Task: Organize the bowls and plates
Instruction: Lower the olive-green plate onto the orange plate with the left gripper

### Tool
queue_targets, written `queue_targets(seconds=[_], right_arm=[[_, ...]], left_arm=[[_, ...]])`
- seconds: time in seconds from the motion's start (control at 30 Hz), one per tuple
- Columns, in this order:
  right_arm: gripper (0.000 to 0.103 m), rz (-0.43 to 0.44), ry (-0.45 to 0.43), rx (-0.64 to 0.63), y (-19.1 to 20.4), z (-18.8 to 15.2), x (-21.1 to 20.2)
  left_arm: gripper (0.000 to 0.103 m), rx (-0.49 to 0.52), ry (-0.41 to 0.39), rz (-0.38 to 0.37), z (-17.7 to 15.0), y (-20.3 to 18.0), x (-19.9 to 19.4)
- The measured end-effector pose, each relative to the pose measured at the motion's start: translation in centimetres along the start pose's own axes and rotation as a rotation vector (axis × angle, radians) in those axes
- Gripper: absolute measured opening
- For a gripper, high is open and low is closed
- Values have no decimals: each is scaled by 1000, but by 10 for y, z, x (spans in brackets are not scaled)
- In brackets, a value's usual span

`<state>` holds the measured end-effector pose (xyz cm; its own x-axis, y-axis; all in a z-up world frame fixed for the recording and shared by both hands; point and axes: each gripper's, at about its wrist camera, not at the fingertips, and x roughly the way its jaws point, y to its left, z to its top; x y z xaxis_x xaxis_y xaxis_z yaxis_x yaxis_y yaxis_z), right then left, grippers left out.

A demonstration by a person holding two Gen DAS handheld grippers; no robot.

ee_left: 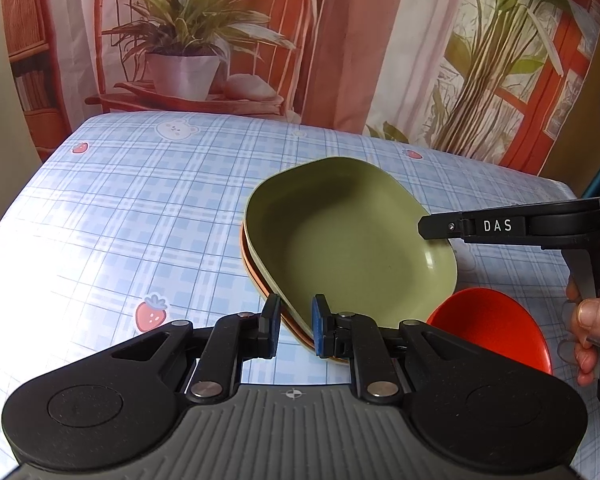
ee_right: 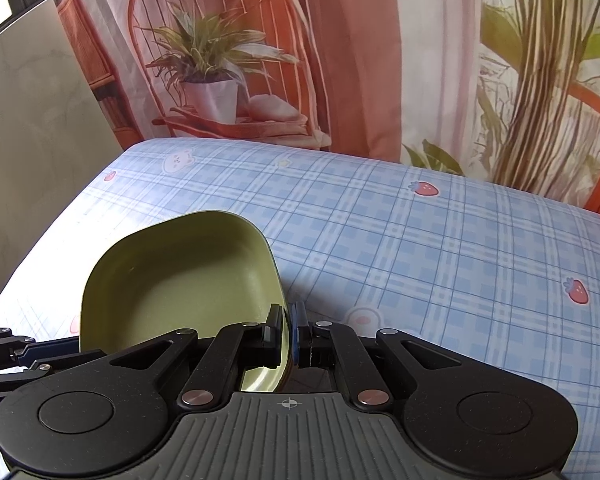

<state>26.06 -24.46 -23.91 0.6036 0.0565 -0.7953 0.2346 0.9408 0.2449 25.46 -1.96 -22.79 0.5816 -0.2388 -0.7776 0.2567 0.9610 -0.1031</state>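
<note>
Checked tabletop (ee_left: 140, 208) bearing a stack: green plate (ee_left: 348, 236) over an orange plate (ee_left: 260, 280), red bowl (ee_left: 496, 324) beside. Right hand-held gripper (ee_right: 289, 334) clamps the green rim; left hand-held gripper (ee_left: 296, 326) straddles the stack's edge, apparently unclenched. Next: seat the plate, release.

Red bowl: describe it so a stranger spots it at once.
On the blue checked tablecloth, find the stack topped by the green plate. The red bowl sits beside its near right corner: the only round, bright red dish.
</note>
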Motion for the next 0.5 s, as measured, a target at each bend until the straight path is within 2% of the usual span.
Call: queue_targets(seconds=[0.2,0.5], right_arm=[[5,-9,8,16,-1,0,-1],[15,-29,-31,16,-1,-2,-21]], left_arm=[[19,-13,10,-13,0,0,0],[22,-5,-16,-9,-2,-6,-13]])
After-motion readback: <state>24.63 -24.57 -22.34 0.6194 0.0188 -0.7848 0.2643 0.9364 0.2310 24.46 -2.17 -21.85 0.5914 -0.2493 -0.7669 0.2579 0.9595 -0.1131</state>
